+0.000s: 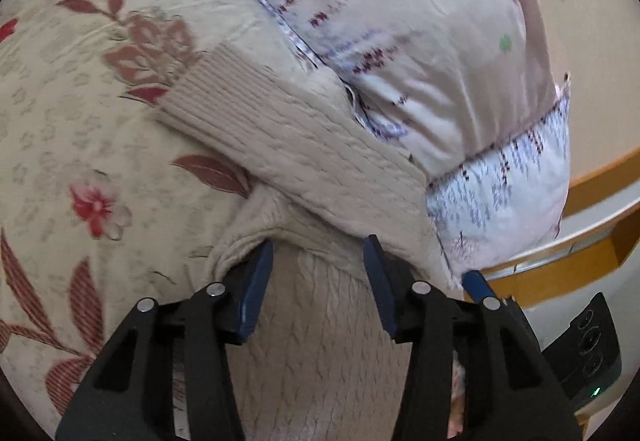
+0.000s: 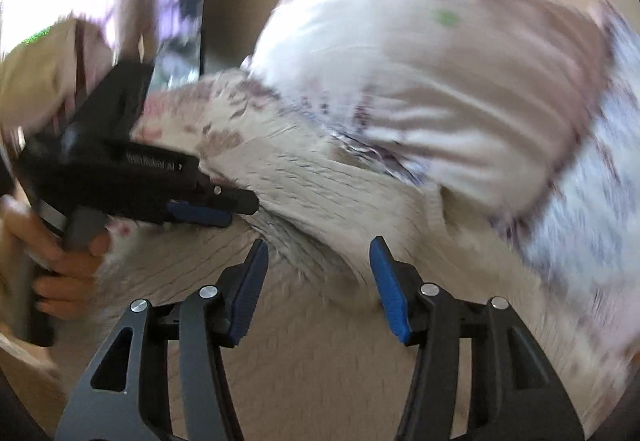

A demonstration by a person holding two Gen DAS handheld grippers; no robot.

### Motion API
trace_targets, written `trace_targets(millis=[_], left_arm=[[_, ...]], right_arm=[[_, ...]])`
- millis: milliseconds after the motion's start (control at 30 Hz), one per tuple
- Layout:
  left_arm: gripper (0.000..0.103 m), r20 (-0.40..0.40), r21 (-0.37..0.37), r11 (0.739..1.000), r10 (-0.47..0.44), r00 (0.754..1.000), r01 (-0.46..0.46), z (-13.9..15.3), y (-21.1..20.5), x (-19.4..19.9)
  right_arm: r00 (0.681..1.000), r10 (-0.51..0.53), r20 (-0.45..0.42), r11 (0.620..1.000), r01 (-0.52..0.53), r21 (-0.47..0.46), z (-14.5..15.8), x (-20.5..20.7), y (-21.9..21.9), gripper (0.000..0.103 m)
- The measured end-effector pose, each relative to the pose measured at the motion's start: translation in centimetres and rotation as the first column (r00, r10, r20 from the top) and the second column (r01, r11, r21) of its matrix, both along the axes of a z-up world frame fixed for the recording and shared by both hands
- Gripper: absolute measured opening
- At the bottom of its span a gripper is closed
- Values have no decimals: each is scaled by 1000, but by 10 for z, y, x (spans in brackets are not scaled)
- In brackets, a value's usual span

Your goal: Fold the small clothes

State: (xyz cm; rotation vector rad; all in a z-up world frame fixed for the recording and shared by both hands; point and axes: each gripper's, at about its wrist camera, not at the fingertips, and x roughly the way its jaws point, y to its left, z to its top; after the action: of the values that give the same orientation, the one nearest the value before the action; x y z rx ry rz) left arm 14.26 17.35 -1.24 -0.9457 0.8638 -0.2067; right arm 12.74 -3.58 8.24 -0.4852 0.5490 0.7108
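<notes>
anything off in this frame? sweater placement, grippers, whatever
One thing: the beige knit sweater isn't flat. Its sleeve lies diagonally across the body and one edge runs up against the pale patterned pillow on the floral bedspread. Both hand-held grippers, left and right, are open over the knit. The right wrist view is motion-blurred.

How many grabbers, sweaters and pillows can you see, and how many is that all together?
Grabbers: 2, the left gripper and the right gripper
Sweaters: 1, the beige knitted sweater
Pillows: 1, the pale patterned pillow
Total: 4
</notes>
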Motion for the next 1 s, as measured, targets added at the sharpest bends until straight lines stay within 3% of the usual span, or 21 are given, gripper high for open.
trace_targets(millis=[167, 233, 267, 300, 400, 433, 500, 567, 600, 667, 700, 733, 800, 833, 867, 900, 967, 1000], left_arm=[[33, -4, -21, 999, 42, 999, -43, -6, 7, -4], [27, -10, -35, 998, 56, 998, -56, -8, 9, -5], [25, -16, -41, 997, 63, 998, -64, -10, 11, -5], [23, -18, -42, 997, 66, 998, -67, -10, 12, -5], [19, -20, -36, 997, 71, 997, -72, -12, 12, -6], [18, -19, -32, 997, 72, 997, -72, -12, 12, -6], [18, -19, -30, 997, 73, 997, -74, -12, 12, -6], [18, -19, -29, 997, 73, 997, -73, -12, 12, -6], [18, -18, -28, 997, 74, 997, -74, -12, 12, -6], [18, -17, -25, 997, 75, 997, -76, -12, 12, -6], [18, -18, -24, 997, 76, 997, -76, -12, 12, -6], [18, -19, -24, 997, 76, 997, -77, -12, 12, -6], [18, -22, -27, 997, 75, 997, -76, -13, 12, -5], [18, -24, -29, 997, 74, 997, -75, -13, 13, -5], [18, -25, -31, 997, 73, 997, -74, -13, 13, -4], [18, -25, -30, 997, 74, 997, -75, -13, 13, -4], [18, -26, -29, 997, 74, 997, -75, -13, 13, -4], [18, -26, -28, 997, 73, 997, -74, -13, 13, -4]], right_arm=[[1000, -7, 9, 991, 8, -130, -24, 19, 38, 49], [999, -38, 4, 988, 39, -153, -34, 28, 44, 33], [998, -61, -5, 986, 59, -158, -39, 33, 45, 14], [995, -94, -31, 986, 88, -138, -41, 39, 43, 9], [985, -164, -47, 986, 165, 20, -27, 38, 20, 8], [977, -206, -47, 975, 209, 74, -20, 37, 7, 8], [940, -322, -109, 910, 339, 240, -2, 38, -36, 8], [861, -444, -248, 773, 508, 380, 3, 40, -93, 8], [788, -495, -366, 666, 615, 423, -2, 39, -132, 8], [656, -569, -495, 526, 754, 394, -20, 33, -180, 8], [586, -599, -546, 475, 808, 348, -33, 27, -204, 8], [541, -620, -568, 445, 839, 313, -42, 22, -221, 8], [489, -633, -600, 401, 870, 287, -50, 12, -247, 12], [481, -624, -615, 382, 875, 297, -50, 7, -257, 15], [481, -614, -626, 364, 876, 316, -49, 3, -266, 25], [504, -601, -621, 366, 864, 347, -44, 1, -271, 37], [566, -614, -550, 443, 824, 354, -32, 3, -261, 40], [627, -624, -465, 537, 777, 327, -23, 5, -243, 40]])
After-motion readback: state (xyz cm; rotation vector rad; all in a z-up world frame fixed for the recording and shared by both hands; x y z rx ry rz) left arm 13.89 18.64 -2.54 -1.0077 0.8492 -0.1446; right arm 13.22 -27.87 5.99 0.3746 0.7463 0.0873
